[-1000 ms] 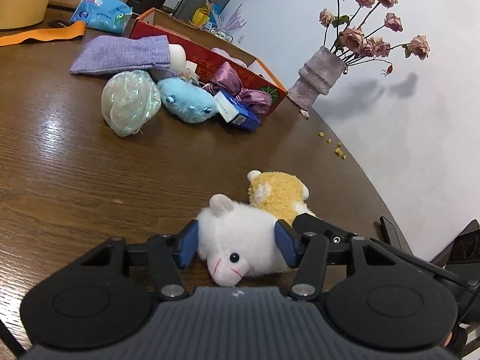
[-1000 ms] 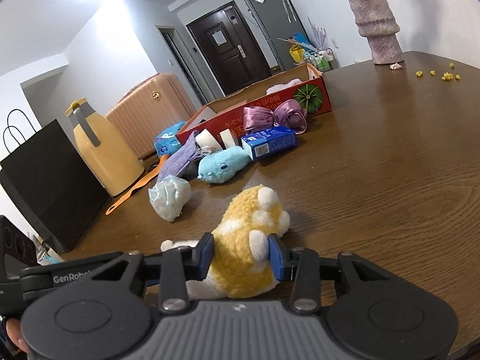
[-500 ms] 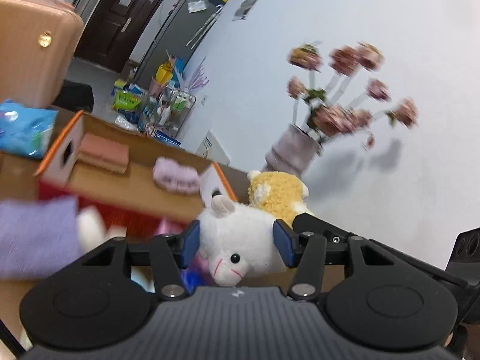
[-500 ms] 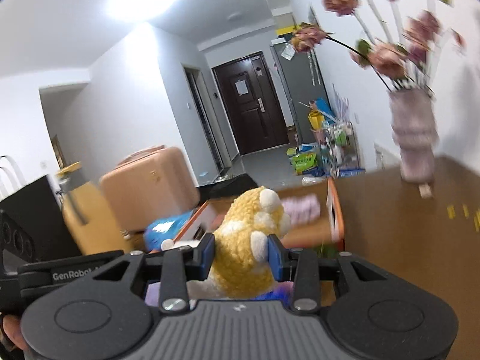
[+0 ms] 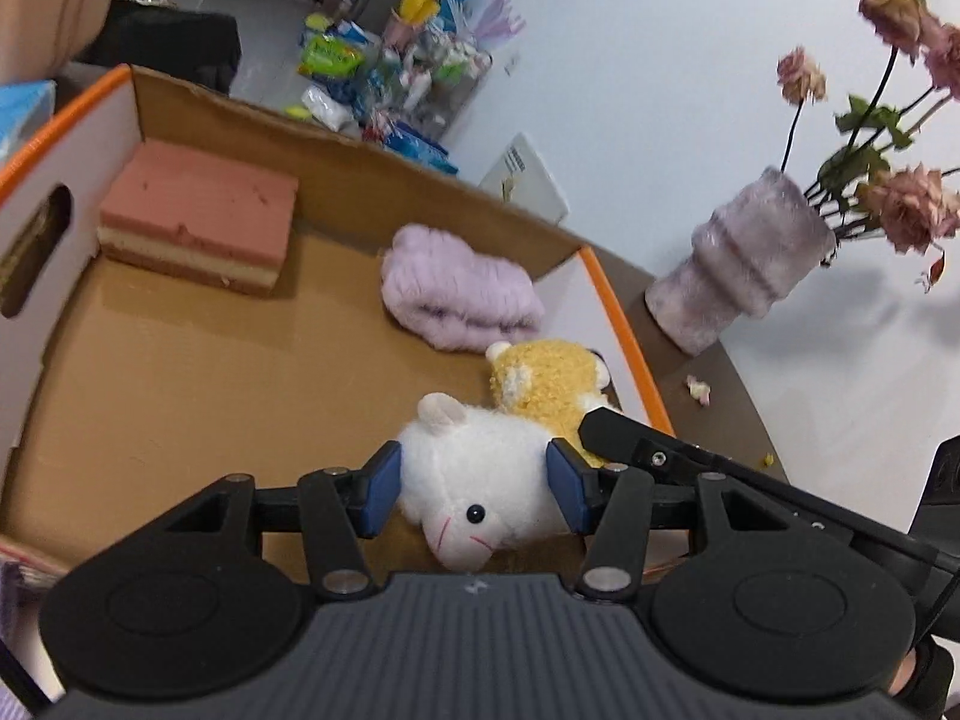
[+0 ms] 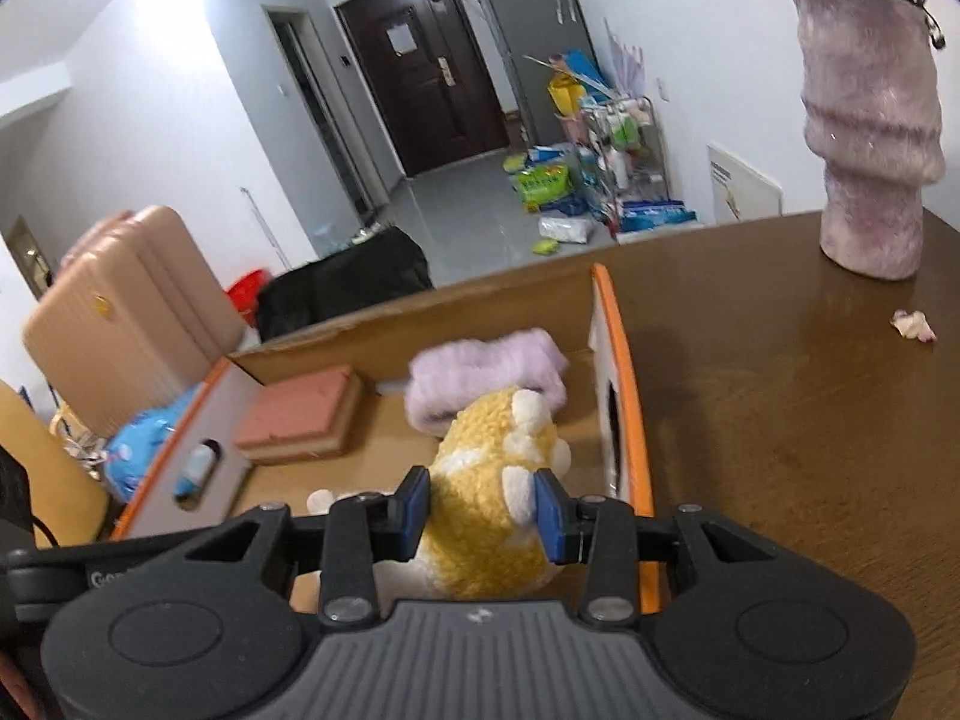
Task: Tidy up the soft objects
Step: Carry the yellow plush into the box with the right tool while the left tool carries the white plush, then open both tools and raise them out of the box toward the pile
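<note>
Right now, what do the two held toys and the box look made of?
White toy: plush, short smooth pile, bead eye, stitched mouth. Yellow toy: curly, fleece-like plush with white patches. Box: probably cardboard, with brown matte floor, white inner walls and orange rim.

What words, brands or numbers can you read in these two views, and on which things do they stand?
"Ge", cut off: raised letters on the black arm of the left tool.
Green bag on the floor: print too blurred to read.
White panel by the wall: label too small.
</note>
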`<action>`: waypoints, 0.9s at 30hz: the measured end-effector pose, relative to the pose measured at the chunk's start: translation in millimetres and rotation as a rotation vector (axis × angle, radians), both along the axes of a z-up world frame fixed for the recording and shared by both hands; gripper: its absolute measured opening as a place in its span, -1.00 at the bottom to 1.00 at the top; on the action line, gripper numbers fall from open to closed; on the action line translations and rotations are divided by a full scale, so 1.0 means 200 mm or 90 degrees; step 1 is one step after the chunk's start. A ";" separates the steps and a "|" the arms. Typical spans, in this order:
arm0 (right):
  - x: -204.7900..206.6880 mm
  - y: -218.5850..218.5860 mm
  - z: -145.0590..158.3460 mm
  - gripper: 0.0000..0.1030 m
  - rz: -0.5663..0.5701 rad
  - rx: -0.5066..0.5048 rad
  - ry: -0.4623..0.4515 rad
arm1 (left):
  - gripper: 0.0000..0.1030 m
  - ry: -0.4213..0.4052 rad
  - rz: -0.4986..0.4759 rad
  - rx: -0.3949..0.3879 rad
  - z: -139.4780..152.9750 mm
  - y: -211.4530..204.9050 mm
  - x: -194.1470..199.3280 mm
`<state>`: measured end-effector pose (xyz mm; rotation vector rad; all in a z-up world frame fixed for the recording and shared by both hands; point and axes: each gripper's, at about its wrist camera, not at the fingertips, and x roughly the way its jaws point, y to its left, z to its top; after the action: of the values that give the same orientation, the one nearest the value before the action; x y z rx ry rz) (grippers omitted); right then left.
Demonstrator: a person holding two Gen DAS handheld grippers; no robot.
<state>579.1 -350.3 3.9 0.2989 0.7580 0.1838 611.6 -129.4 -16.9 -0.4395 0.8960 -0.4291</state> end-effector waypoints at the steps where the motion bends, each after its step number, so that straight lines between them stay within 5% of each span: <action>1: -0.01 0.00 0.00 -0.24 -0.005 -0.016 -0.001 | 0.01 -0.001 -0.009 0.006 0.00 -0.01 0.00; 6: -0.05 0.03 0.02 -0.25 -0.019 -0.081 -0.008 | 0.05 -0.012 -0.023 0.039 0.03 -0.05 -0.03; 10: -0.20 0.03 0.19 -0.24 -0.010 -0.106 -0.056 | 0.13 -0.071 -0.007 0.066 0.21 0.03 -0.15; 14: -0.35 0.06 0.40 -0.04 0.003 -0.138 -0.104 | 0.36 -0.137 0.000 0.096 0.44 0.17 -0.33; 18: -0.61 0.09 0.58 0.31 0.029 -0.189 -0.170 | 0.65 -0.221 0.041 0.190 0.64 0.32 -0.61; 23: -0.89 0.15 0.64 0.60 0.017 -0.214 -0.255 | 1.00 -0.334 0.115 0.319 0.74 0.42 -0.96; 27: -1.09 0.20 0.61 0.60 0.004 -0.196 -0.275 | 1.00 -0.365 0.128 0.320 0.75 0.49 -1.21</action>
<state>361.8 -311.3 125.9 -0.0386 0.3502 0.1295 370.0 -30.9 133.7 0.0632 0.3702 -0.1177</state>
